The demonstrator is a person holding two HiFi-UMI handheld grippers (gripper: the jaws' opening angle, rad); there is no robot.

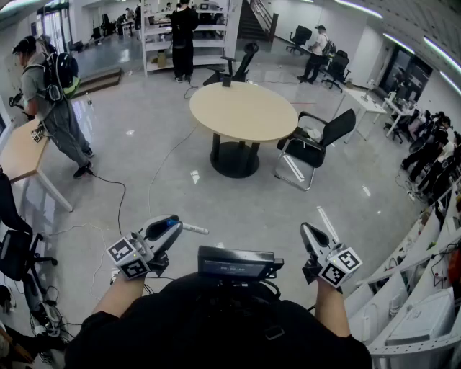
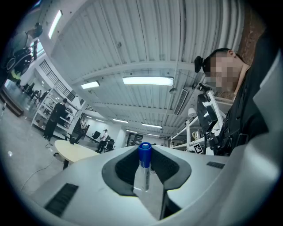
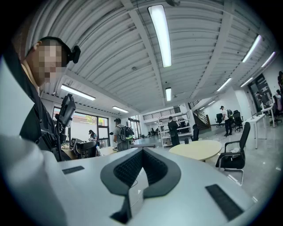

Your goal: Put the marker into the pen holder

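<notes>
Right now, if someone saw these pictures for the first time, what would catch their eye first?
First, the white marker with a blue cap, clamped between the pads of the left gripper low in the head view, its tip poking out past them. Beyond it, the round beige table stands mid-floor, with a black office chair at its right.

a pale round table (image 1: 243, 112) on a dark pedestal stands mid-room on a glossy grey floor (image 1: 180, 194), with a black office chair (image 1: 317, 140) just beside it. white shelving (image 1: 209, 36) and a staircase (image 1: 252, 18) stand at the far side. long strip lights (image 3: 160, 33) run along the ribbed white ceiling (image 3: 212, 53).
</notes>
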